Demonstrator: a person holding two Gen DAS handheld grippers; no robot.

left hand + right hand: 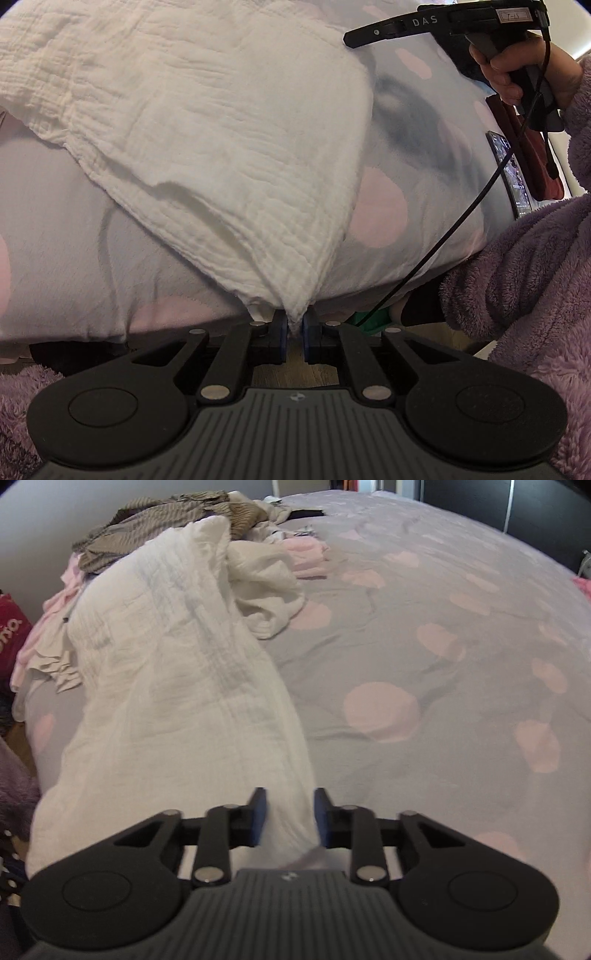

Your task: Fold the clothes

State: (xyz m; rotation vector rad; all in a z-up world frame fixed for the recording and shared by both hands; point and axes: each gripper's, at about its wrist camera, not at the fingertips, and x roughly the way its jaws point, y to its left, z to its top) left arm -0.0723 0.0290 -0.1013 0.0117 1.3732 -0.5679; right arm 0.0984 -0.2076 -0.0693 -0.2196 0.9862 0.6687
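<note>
One white crinkled cloth [221,147] is the garment in play. It lies stretched across the grey bed cover [443,664] with pale pink spots, running from the near edge of the bed back toward a heap of laundry.

The left gripper [294,332] is clenched on one gathered corner of it. The fabric narrows to a point between the blue pads [282,332], right at the edge of the mattress, and fans out from there.

The right gripper [290,819] hangs over another end of the same cloth. In its own view its jaws stand apart with a strip of the fabric between them. The picture is blurred there, and the pads do not visibly pinch it. In the left wrist view, a hand [506,74] holds this gripper by its handle above the bed, with a black cable [461,221] trailing down from it.

A fuzzy purple sleeve [517,258] fills the right side of that view, and a phone [511,166] with a lit screen lies on the cover near it.

At the far end of the cloth lie a brown striped garment [166,520], a crumpled white piece [266,590] and a folded pink item [306,554].
</note>
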